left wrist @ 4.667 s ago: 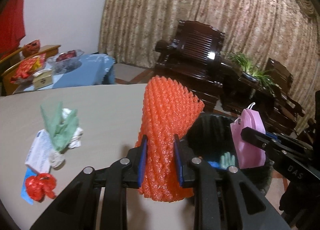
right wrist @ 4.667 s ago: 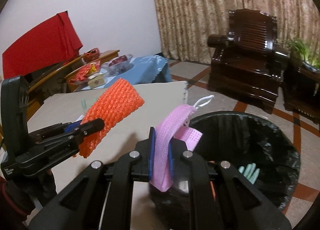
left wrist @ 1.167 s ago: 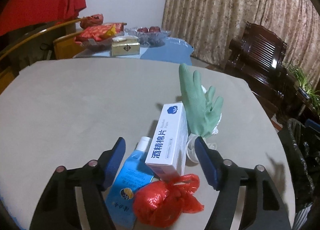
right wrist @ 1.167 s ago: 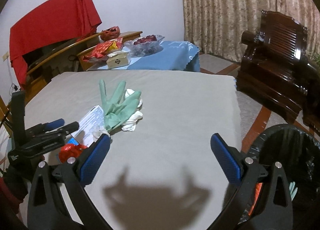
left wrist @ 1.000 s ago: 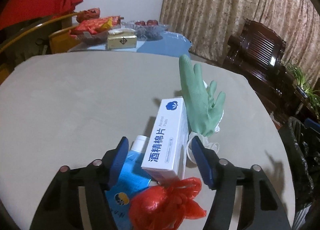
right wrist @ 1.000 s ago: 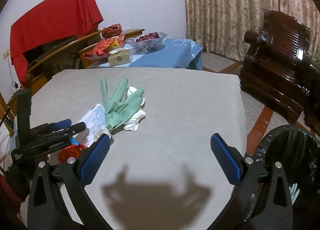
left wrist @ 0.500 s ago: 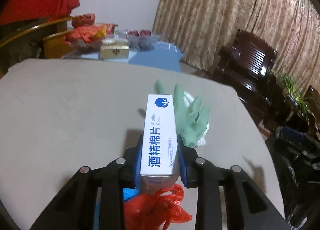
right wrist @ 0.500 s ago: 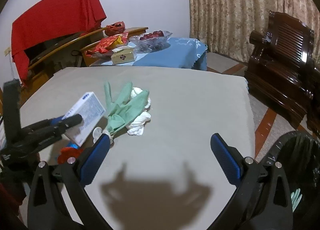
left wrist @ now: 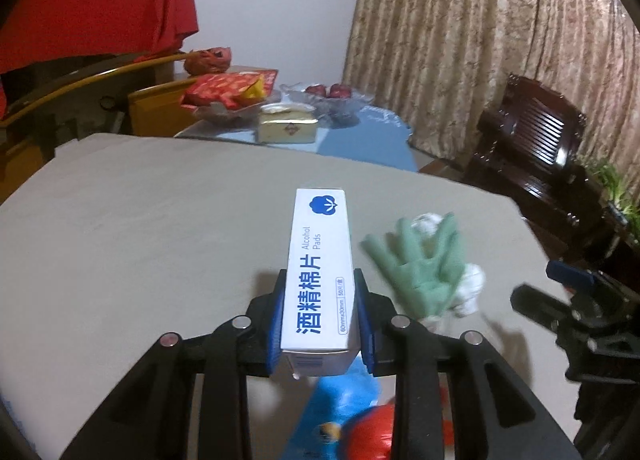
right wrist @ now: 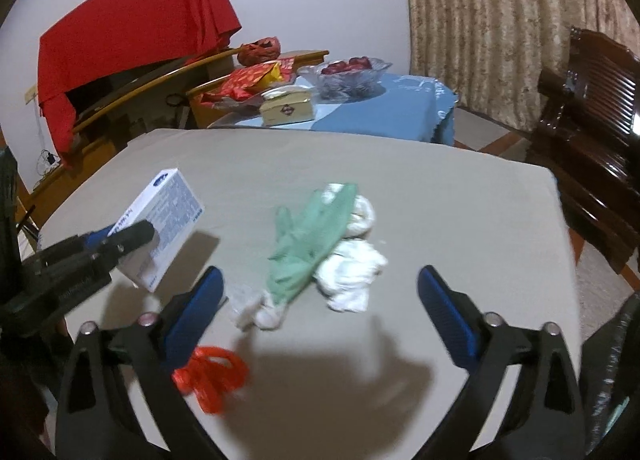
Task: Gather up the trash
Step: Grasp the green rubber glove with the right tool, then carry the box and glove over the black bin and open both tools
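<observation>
White cardboard alcohol pads box (left wrist: pixel 319 276) sits dead centre of the left wrist frame, squeezed between the 2 blue pads of the left gripper (left wrist: pixel 321 316) and lifted clear of the beige table (left wrist: pixel 140 220). Green glove (left wrist: pixel 420 264) lies right of centre on the table, draped over crumpled white tissue (right wrist: pixel 352 272). Red plastic bag (right wrist: pixel 212 376) sits lower left in the right wrist frame, blue packet (left wrist: pixel 340 408) at the bottom of the left one. Right gripper (right wrist: pixel 320 316) is spread wide, nothing in it, hanging over the glove pile.
</observation>
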### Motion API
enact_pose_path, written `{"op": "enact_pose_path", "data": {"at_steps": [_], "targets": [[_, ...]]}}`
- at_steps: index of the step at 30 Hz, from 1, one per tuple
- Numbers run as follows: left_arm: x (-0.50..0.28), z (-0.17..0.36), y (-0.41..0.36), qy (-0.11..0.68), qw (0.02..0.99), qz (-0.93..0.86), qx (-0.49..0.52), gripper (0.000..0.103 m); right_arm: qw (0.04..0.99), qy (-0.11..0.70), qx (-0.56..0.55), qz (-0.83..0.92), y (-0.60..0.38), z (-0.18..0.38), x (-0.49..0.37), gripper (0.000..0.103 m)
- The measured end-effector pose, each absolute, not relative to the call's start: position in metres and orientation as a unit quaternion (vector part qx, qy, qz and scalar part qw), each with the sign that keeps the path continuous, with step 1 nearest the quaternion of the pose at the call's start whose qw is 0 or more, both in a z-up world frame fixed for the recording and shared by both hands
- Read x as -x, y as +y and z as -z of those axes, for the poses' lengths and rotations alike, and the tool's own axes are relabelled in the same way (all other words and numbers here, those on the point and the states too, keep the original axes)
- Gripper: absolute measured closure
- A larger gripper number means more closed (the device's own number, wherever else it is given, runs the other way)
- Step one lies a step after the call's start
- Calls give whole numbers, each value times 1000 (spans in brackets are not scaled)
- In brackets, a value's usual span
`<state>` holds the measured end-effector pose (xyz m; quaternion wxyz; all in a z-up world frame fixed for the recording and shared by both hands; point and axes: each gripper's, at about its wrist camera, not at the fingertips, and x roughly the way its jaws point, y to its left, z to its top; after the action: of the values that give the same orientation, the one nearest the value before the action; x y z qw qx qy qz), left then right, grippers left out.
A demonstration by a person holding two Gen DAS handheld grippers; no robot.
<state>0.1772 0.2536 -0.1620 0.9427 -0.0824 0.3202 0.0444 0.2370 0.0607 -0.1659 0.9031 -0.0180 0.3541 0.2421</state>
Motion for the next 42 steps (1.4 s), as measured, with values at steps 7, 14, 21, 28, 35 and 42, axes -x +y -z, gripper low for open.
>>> {"op": "enact_pose_path", "data": {"at_steps": [7, 14, 21, 28, 35, 42], "targets": [[-172, 175, 275, 327, 938, -63, 96, 73, 886, 391, 11, -248, 93, 191, -246, 43], [-169, 182, 282, 330, 937, -62, 94, 73, 872, 420, 16, -250, 117, 214, -257, 59], [-171, 185, 286, 336, 935, -58, 99, 73, 865, 442, 37, -235, 131, 234, -274, 59], [-167, 182, 282, 332, 936, -57, 103, 73, 859, 437, 44, -264, 129, 223, -270, 81], [-163, 171, 272, 326, 939, -53, 97, 73, 862, 419, 21, -284, 110, 198, -250, 81], [-154, 155, 257, 317, 943, -40, 94, 73, 869, 397, -6, -295, 88, 165, -236, 81]]}}
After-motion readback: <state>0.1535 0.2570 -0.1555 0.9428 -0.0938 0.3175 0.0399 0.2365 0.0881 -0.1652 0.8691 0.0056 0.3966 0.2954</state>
